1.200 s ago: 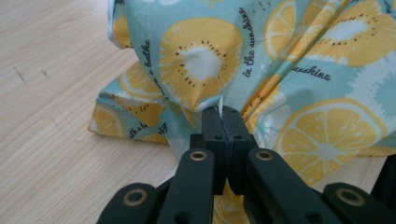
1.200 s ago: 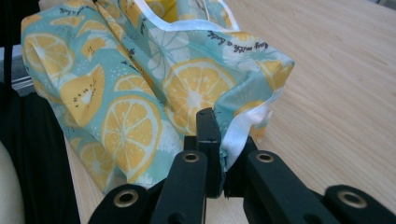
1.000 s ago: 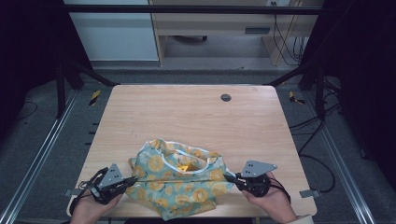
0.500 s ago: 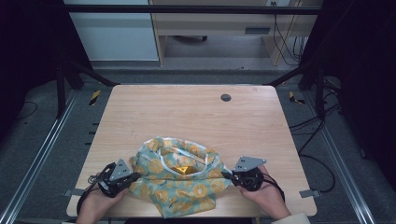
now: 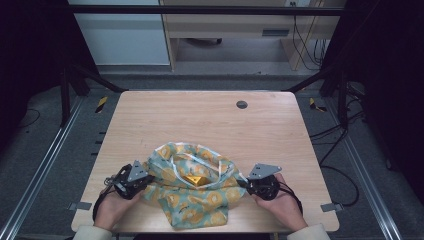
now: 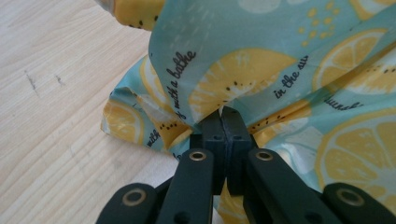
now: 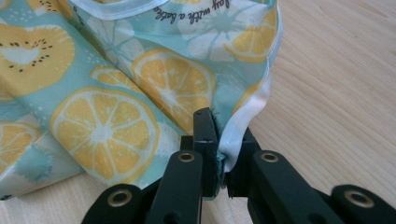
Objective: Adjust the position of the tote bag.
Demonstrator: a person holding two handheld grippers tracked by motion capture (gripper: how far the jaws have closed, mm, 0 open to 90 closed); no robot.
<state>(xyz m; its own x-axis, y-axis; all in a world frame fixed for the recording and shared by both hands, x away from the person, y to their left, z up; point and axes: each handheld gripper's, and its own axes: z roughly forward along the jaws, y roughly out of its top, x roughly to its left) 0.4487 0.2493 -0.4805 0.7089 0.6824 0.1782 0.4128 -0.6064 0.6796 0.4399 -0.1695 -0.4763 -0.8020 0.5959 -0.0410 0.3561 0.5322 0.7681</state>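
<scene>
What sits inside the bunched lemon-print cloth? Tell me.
In the high view, a small orange-gold piece shows through the opening of the lemon-print cloth, ringed by white trim. What it is stays unclear; folds cover the rest. Both grippers, left and right, pinch the cloth's edges.

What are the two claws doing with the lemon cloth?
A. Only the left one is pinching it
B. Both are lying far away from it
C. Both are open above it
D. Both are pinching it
D: the left claw and the right claw each have their jaws pressed shut on a fold of the lemon cloth, one at each side.
</scene>
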